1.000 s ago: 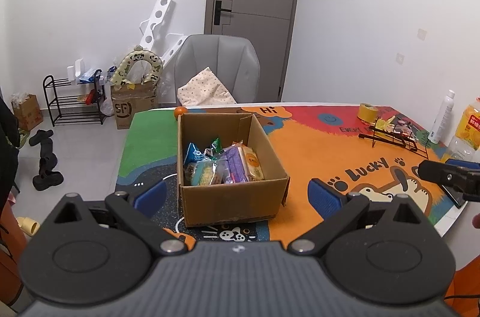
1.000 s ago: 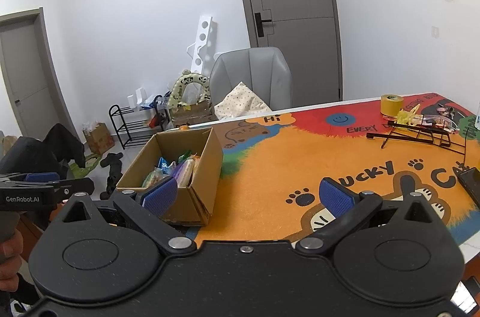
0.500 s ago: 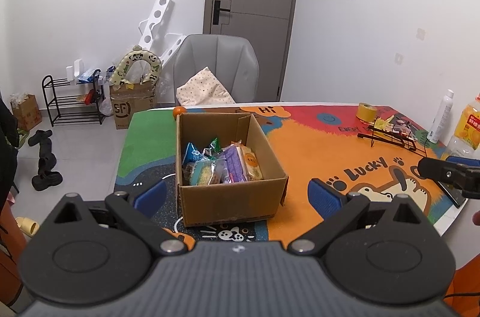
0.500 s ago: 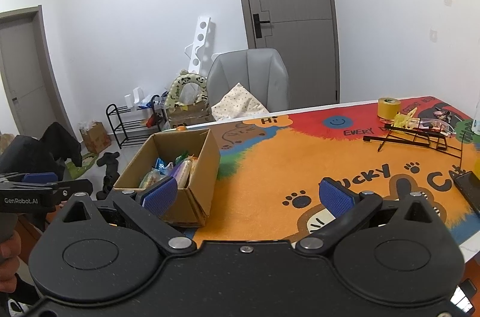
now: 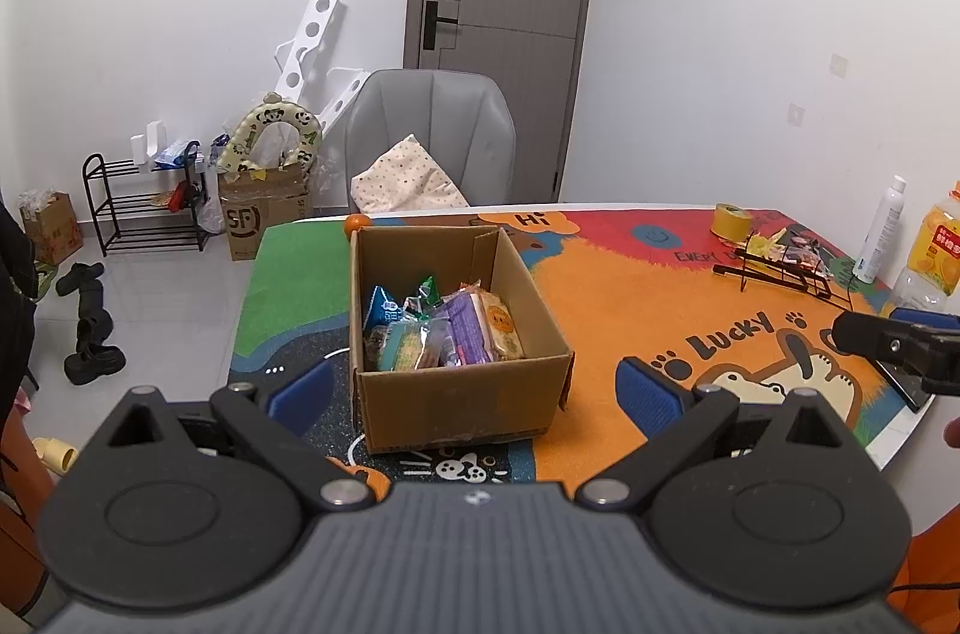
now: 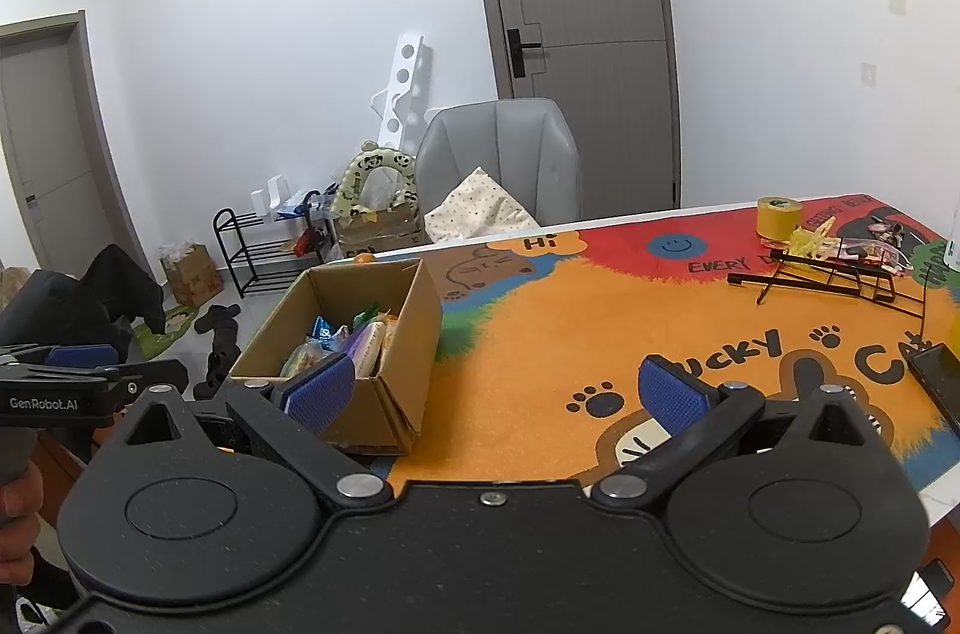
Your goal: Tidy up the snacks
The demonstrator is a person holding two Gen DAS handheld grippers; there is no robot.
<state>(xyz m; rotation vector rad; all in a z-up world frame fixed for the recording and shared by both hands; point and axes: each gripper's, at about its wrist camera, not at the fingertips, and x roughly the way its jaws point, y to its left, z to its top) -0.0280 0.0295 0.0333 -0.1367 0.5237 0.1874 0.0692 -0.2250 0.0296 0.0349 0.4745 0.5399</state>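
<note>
The left gripper (image 5: 474, 388) has its jaws spread wide with nothing between them, and the cardboard box (image 5: 456, 400) stands just ahead, framed between the two blue pads (image 5: 303, 388). The right gripper (image 6: 495, 388) is likewise wide and empty, held to the right of the box, with its left pad in front of the box's near corner in the right wrist view.

The box sits on the colourful table mat (image 5: 606, 298), open at the top. Inside it the snack packets (image 5: 441, 328) lie packed together against its near wall: a blue one at the left, purple and orange ones at the right. A small orange (image 5: 355, 222) rests just behind the box's far left corner. Far to the right of the box are a black wire rack (image 5: 786, 271), a roll of yellow tape (image 5: 732, 220), a white bottle (image 5: 879, 232) and a yellow bottle (image 5: 936, 247). Behind the box, past the table edge, stands a grey chair (image 5: 432, 136).
</note>
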